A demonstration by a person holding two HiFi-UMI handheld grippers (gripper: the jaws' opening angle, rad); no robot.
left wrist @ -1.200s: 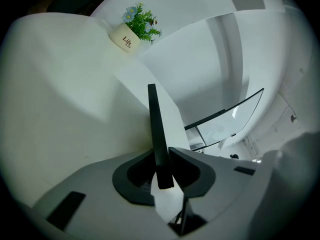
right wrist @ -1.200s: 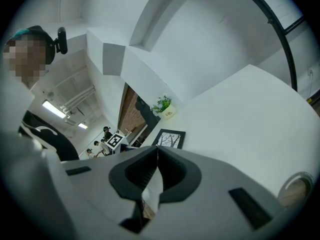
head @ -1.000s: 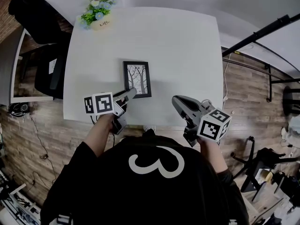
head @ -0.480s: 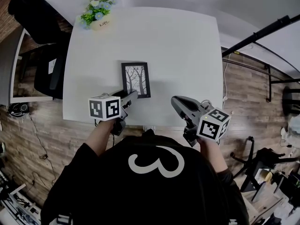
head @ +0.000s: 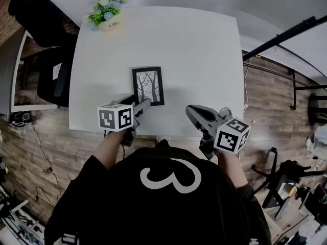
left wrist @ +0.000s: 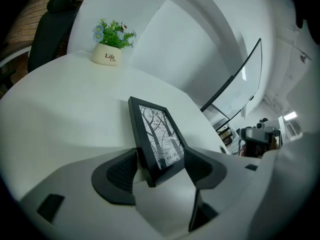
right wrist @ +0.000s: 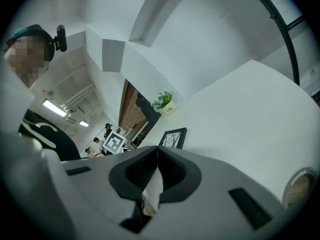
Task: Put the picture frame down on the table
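A black picture frame [head: 148,86] with a tree print lies near the front of the white table [head: 204,50], its long side running away from me. My left gripper [head: 139,104] is at the frame's near end. In the left gripper view the frame [left wrist: 157,136] sits between the two pads, which press on its sides, and it looks tilted there. My right gripper [head: 191,111] hovers over the table's front edge to the right of the frame, shut and holding nothing. The right gripper view shows the frame [right wrist: 173,137] beyond its closed jaws.
A small potted plant [head: 106,14] stands at the table's far left corner. A black chair [head: 46,60] is left of the table. A black pole [head: 286,34] crosses the wood floor at the right. The table's front edge runs just under both grippers.
The left gripper has rolled, so its marker cube shows other faces, and it has moved slightly left. The frame has shifted a little left with it. The right gripper has barely moved.
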